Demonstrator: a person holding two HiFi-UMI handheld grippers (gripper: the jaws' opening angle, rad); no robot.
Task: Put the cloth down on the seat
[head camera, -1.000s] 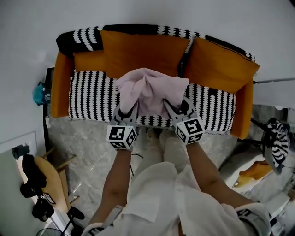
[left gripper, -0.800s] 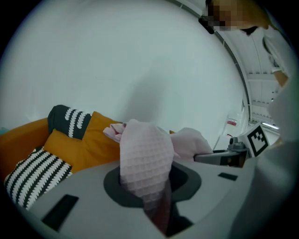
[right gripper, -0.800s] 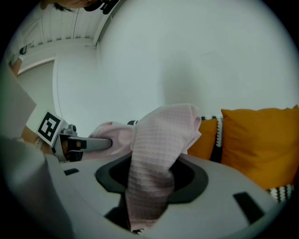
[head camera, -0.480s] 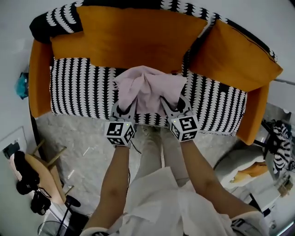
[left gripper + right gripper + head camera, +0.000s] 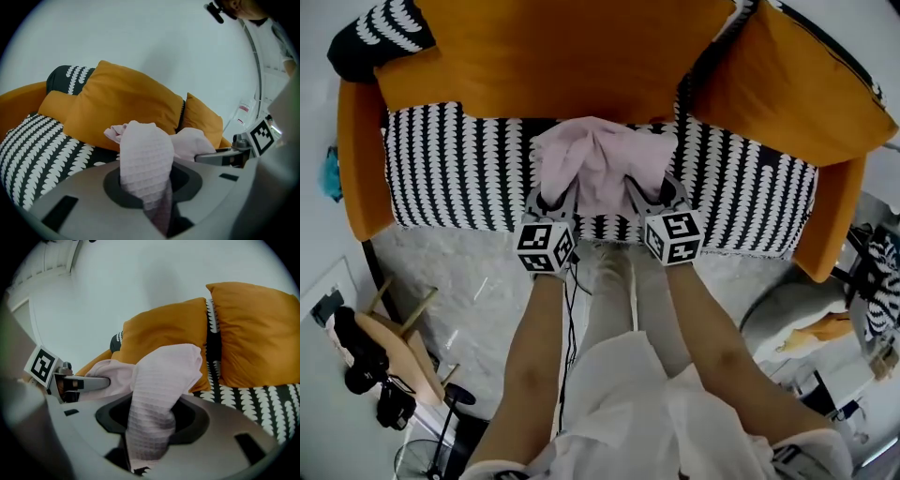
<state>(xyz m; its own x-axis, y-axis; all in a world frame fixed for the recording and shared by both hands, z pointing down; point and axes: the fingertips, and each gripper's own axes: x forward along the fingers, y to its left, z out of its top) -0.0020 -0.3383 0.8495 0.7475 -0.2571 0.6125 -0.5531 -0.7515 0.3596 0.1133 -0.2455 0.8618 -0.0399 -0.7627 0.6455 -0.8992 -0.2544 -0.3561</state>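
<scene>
head view looks down past two arms to the left tongs (image 5: 551,204) and the right tongs (image 5: 652,199), side by side just above the front edge of the sofa. each pair is closed on one bunched end of the pink cloth (image 5: 602,161). the left gripper view and the right gripper view both show a fold of it squeezed tight in the tongs. the left pair is narrow, and the right pair is a bit wider round a thicker wad. the cloth looks soft, light and floppy, with a bumpy waffle weave, so it should not slip, and it will sag and crumple where it lands. holding it by two ends, as now, looks like the best way to keep it spread. it is humped up between the tongs, over the middle of the black and white seat (image 5: 450,173). i cannot tell if it touches yet. behind it are the orange back cushions (image 5: 562,56).
</scene>
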